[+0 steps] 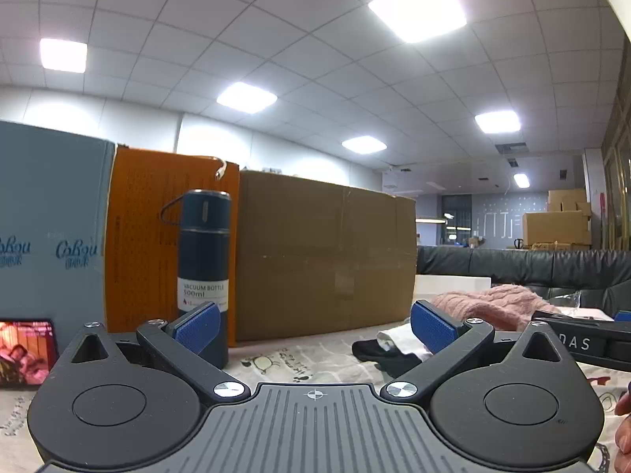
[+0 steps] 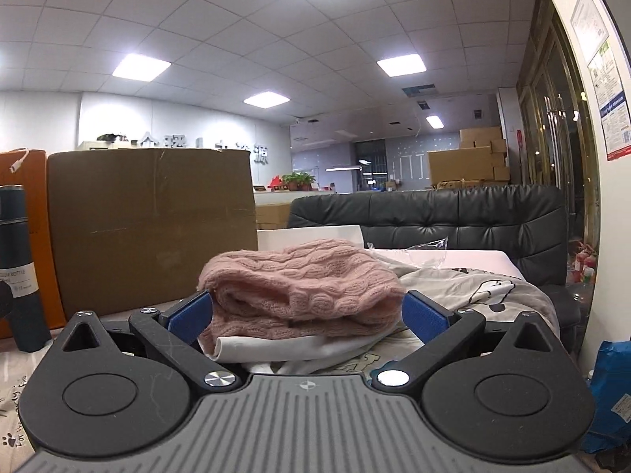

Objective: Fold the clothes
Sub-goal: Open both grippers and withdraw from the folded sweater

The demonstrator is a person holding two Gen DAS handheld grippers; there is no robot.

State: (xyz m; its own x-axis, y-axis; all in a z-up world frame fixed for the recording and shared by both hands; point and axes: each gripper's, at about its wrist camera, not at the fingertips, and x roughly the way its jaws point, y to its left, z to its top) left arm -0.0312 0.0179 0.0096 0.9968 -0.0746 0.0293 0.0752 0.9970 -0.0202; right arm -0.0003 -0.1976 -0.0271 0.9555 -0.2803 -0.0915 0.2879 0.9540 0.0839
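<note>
Your left tool [image 1: 314,325] sits low over the table [image 1: 315,354], its blue-padded fingers [image 1: 197,327] spread wide apart with nothing between them. Just past the left finger stands a dark vacuum bottle [image 1: 204,276], upright, in front of an orange box [image 1: 150,244]. A large brown cardboard box [image 1: 327,256] fills the middle distance. To the far right lies a pink knitted sweater [image 1: 493,307], with black and white clothes [image 1: 388,349] nearer you. A phone screen [image 1: 25,351] glows at the left edge. Part of the other tool [image 1: 583,339] shows at right.
</note>
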